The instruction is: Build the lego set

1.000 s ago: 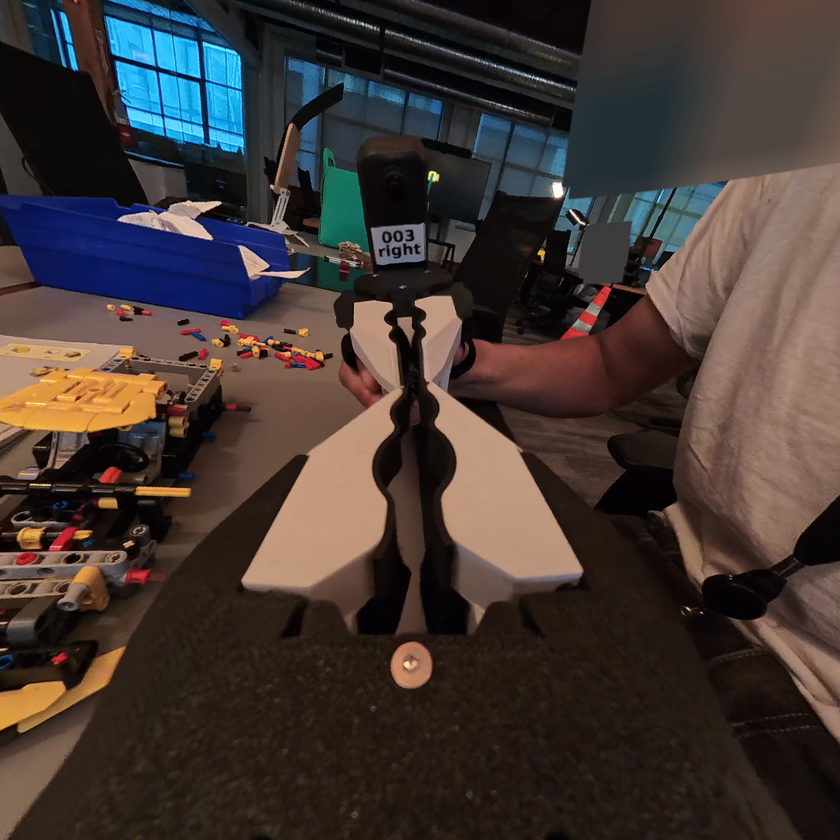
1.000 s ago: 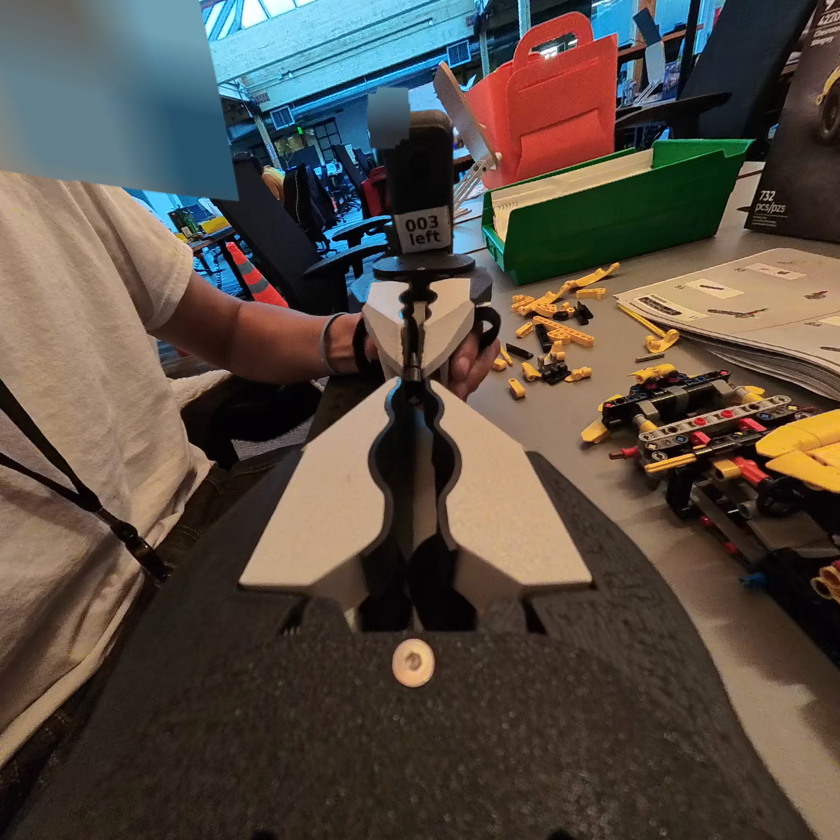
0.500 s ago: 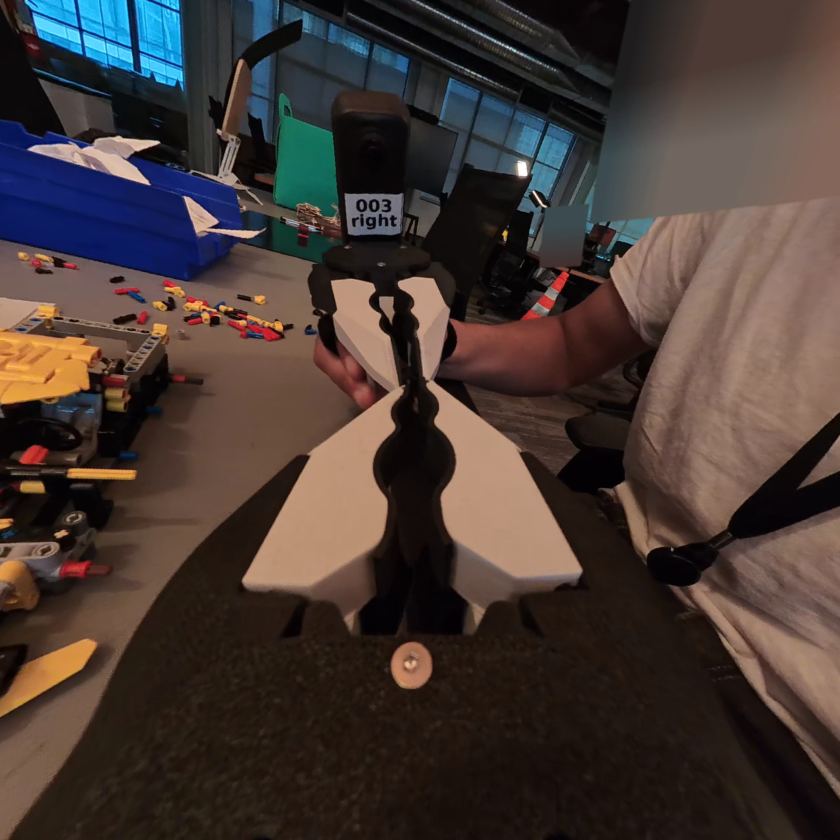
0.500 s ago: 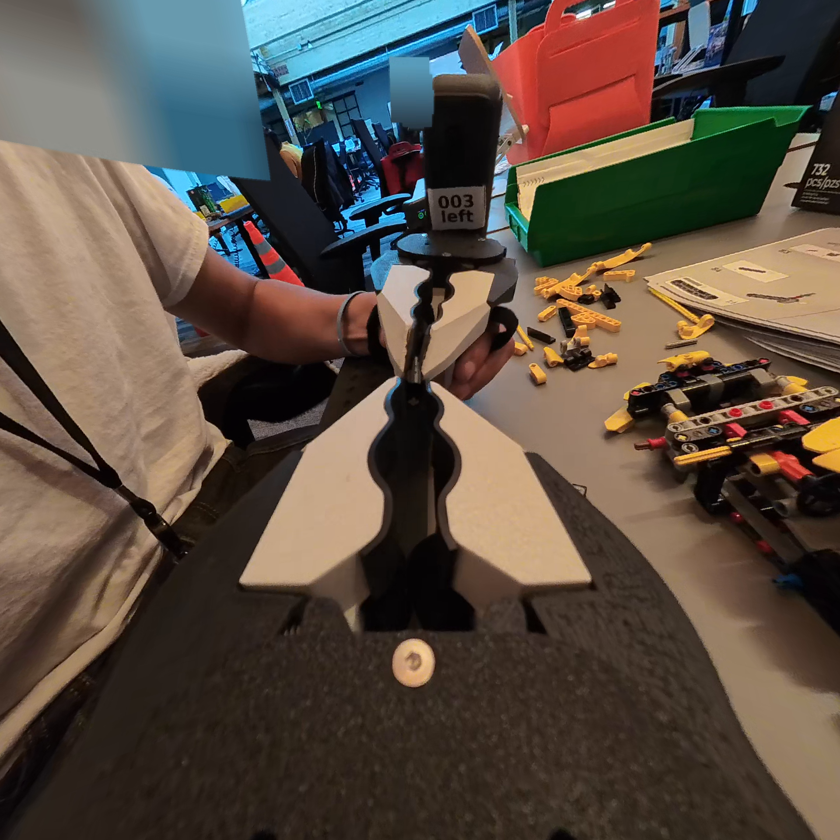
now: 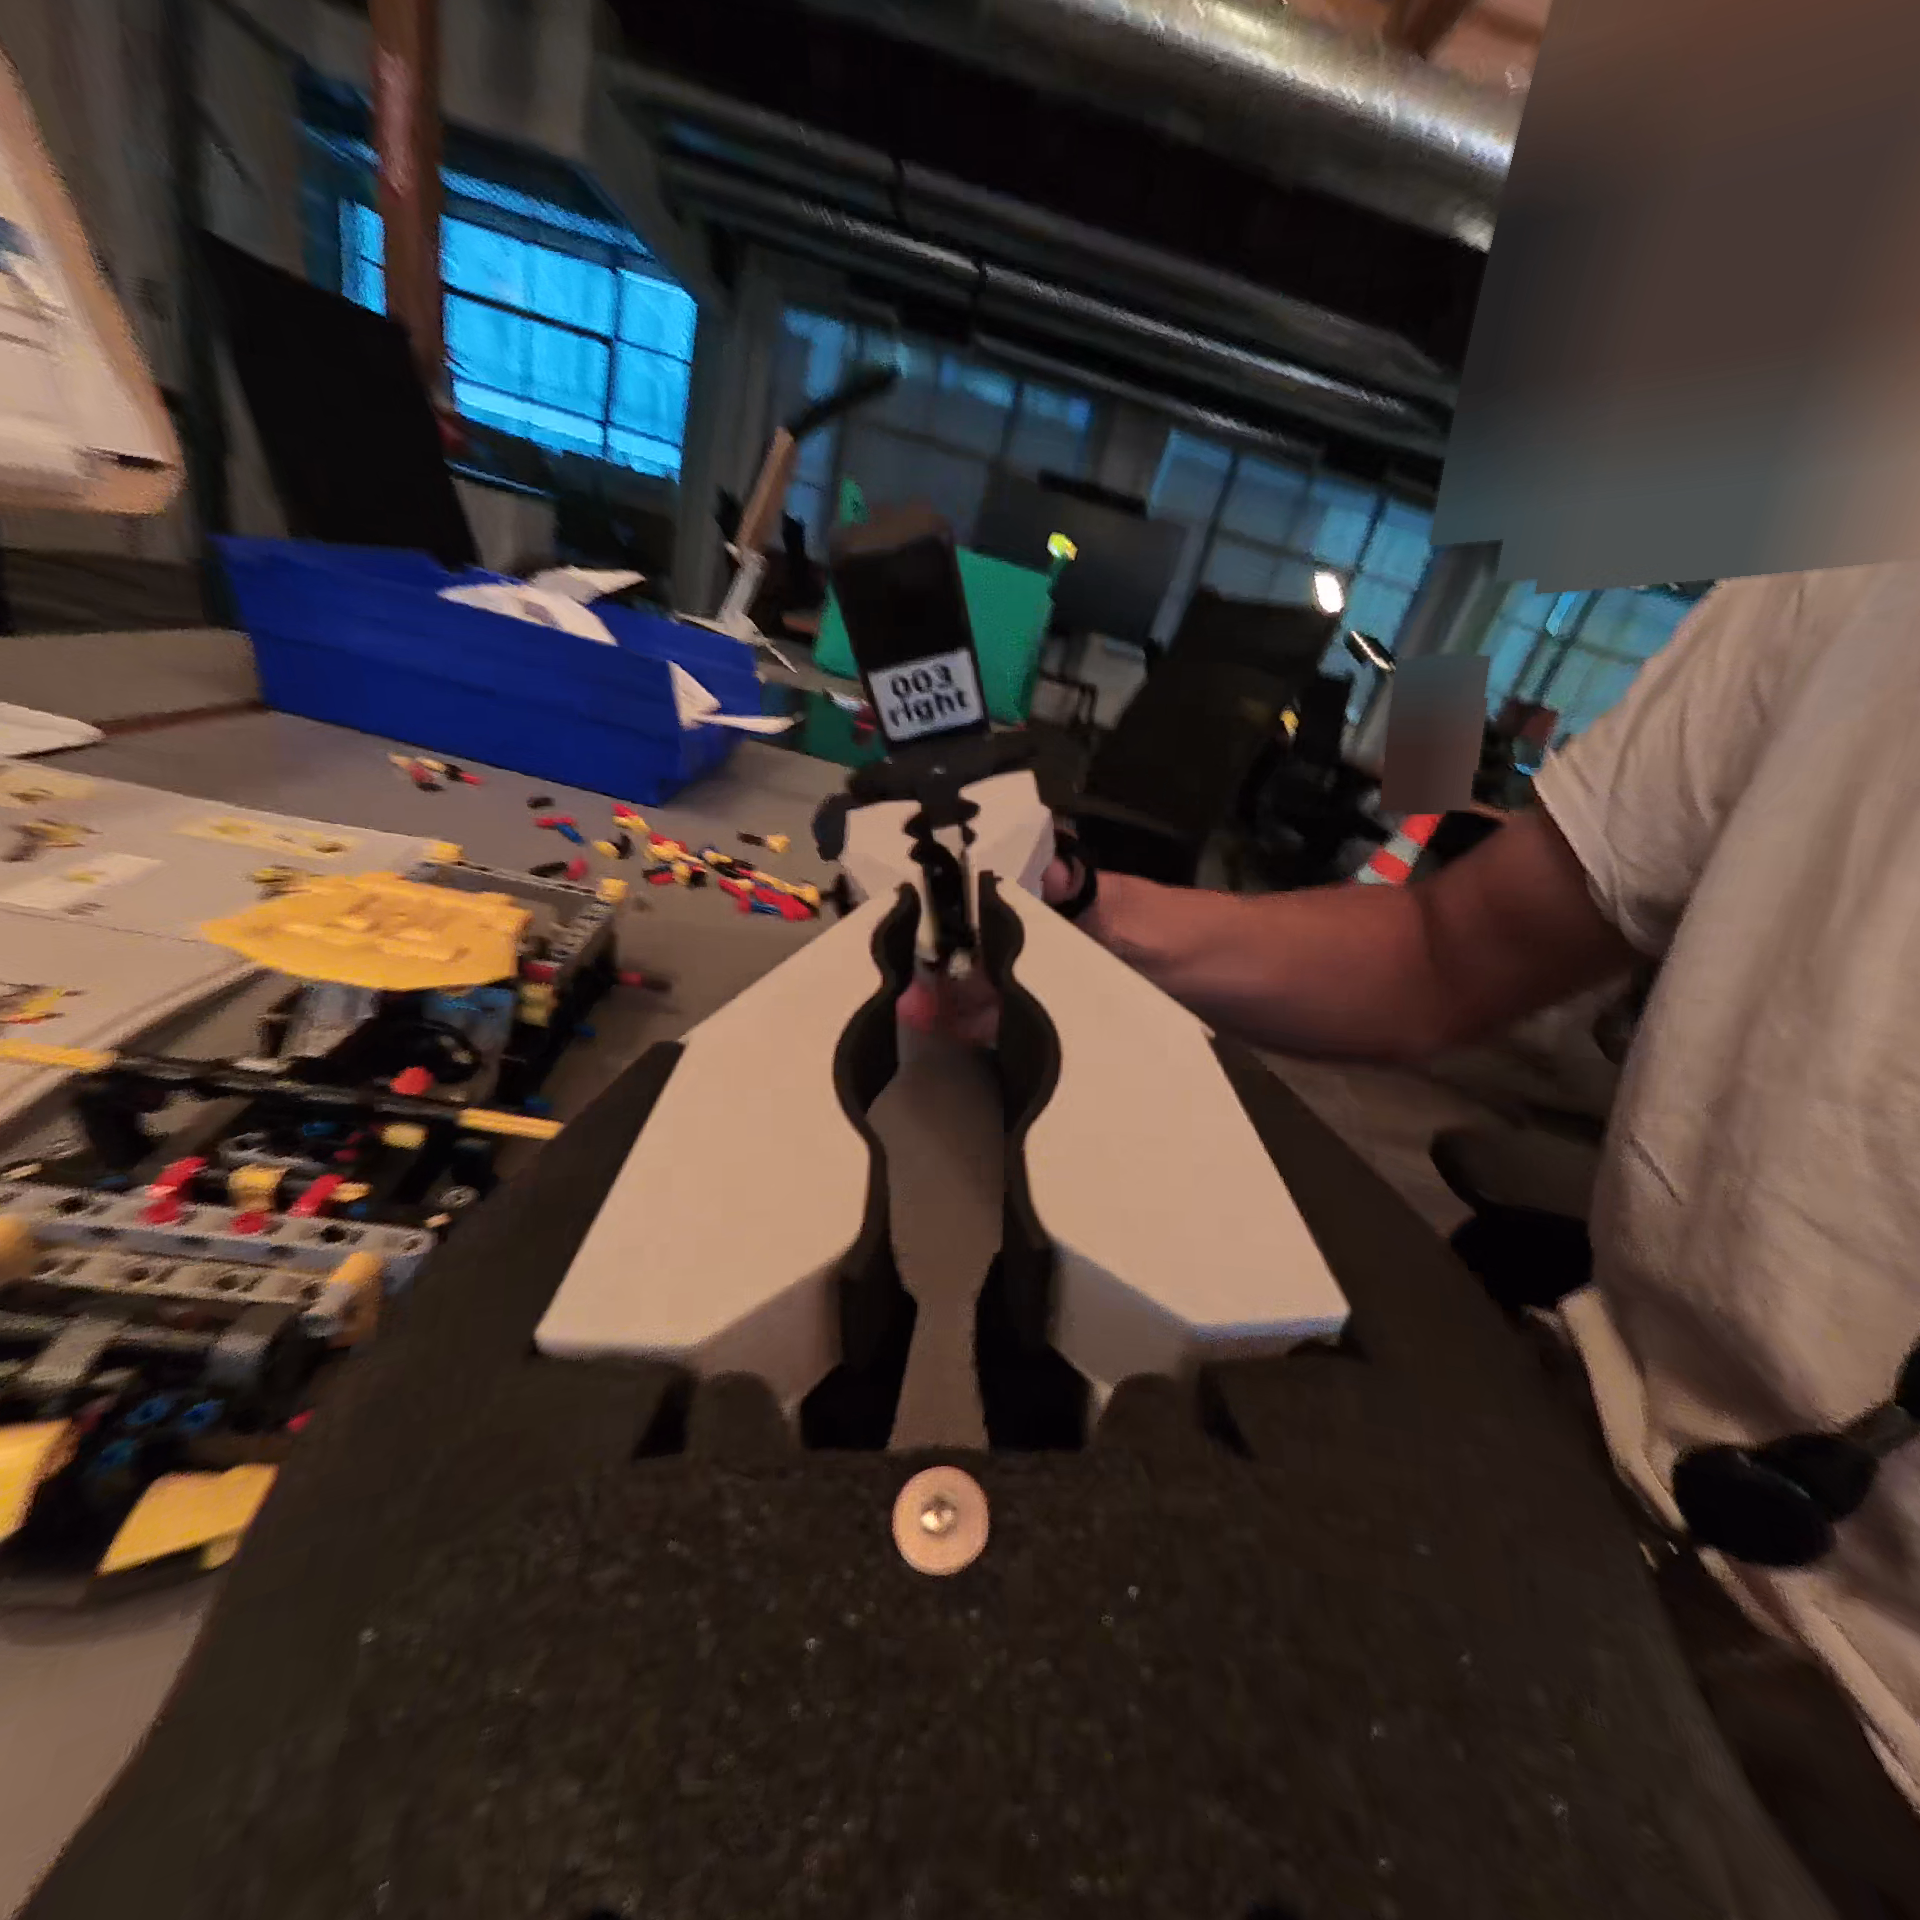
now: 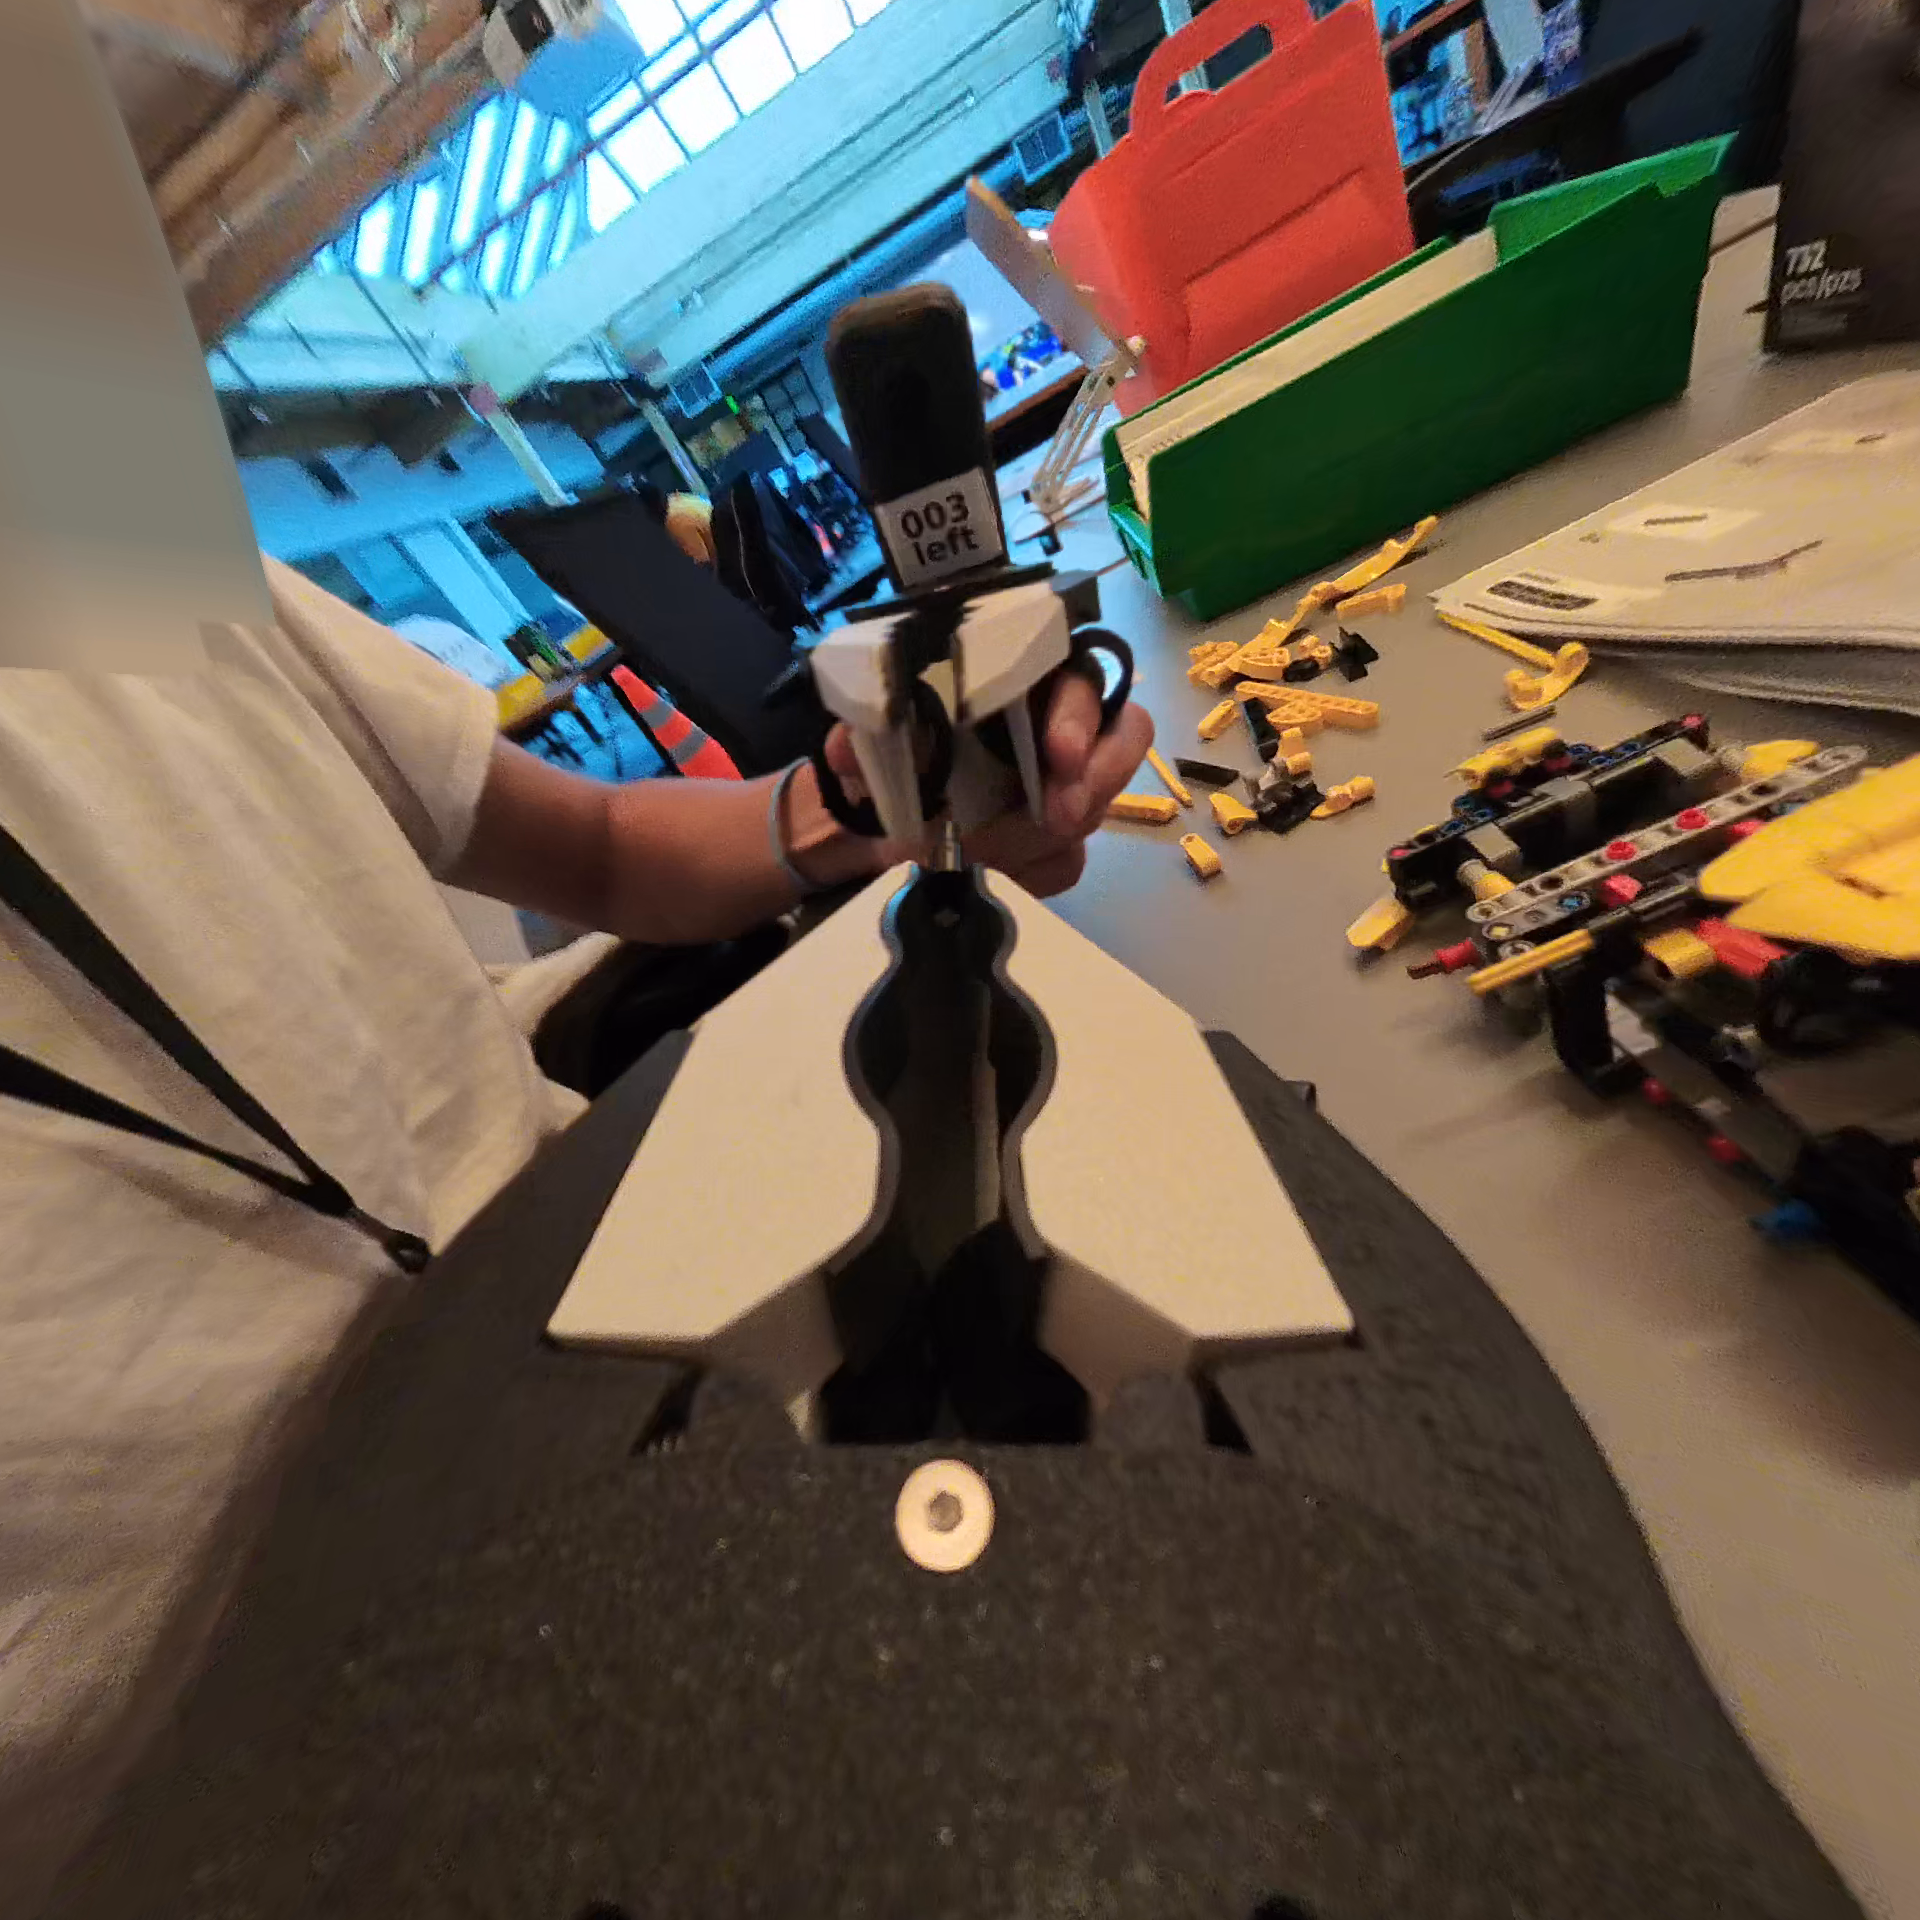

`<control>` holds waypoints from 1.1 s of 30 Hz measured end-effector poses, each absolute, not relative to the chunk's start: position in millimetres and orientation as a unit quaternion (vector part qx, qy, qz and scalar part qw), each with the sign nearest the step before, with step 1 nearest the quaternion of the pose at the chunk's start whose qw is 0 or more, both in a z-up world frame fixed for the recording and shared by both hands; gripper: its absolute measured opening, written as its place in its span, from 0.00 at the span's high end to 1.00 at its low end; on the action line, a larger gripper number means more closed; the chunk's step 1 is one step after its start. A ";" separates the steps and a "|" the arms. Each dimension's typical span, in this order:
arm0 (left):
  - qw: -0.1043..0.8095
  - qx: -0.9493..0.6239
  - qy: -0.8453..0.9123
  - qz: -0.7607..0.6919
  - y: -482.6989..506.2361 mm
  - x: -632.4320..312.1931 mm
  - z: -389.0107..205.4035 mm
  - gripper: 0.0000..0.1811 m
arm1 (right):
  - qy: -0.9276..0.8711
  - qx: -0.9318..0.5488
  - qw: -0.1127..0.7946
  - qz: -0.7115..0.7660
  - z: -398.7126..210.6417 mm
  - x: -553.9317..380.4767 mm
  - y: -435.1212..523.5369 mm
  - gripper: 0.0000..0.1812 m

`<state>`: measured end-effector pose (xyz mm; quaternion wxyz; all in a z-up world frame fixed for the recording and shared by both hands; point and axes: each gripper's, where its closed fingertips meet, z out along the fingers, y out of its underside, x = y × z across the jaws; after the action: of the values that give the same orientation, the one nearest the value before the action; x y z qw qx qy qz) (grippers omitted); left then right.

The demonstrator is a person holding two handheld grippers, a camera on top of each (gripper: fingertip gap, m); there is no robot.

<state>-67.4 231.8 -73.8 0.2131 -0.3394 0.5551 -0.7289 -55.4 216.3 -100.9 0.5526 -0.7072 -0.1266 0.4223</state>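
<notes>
Both grippers meet tip to tip above the bench edge. Left gripper (image 5: 940, 914) narrowly parted; right gripper (image 6: 940, 883) closed on a small pin-like piece (image 6: 943, 854), identity unclear. Half-built yellow-and-black lego car (image 6: 1662, 914) sits on the bench (image 6: 1299, 997), apart. Probably light, rigid, snap-jointed; best gripped by its beam frame, not the yellow panels.

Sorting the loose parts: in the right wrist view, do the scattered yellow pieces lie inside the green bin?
No, the yellow pieces lie loose on the grey table, in front of the green bin, not inside it.

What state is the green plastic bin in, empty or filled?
Not empty: the green plastic bin holds a white paper stack reaching its rim; how deep, cannot tell.
</notes>
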 end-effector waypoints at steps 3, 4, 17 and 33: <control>0.238 -0.362 0.527 -0.731 249.3 -67.1 -71.3 0.94 | -0.122 -0.706 0.551 0.427 -100.7 -51.9 216.9 0.97; 0.250 -0.363 0.518 -0.733 252.9 -66.6 -68.5 0.94 | -0.120 -0.704 0.551 0.431 -99.1 -52.5 217.8 0.97; 0.378 -0.516 0.325 -0.697 380.0 -69.3 -62.5 1.00 | -0.081 -0.816 0.497 0.282 -73.9 99.1 339.5 0.97; 0.315 -0.578 0.384 -0.648 404.4 -51.5 -89.8 1.00 | 0.009 -0.834 0.495 0.242 -117.6 170.8 349.6 0.96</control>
<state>-51.5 404.4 -89.8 0.3150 -0.5776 0.3839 -0.6479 170.8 349.6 -117.6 0.4949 -0.8344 0.0090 0.2425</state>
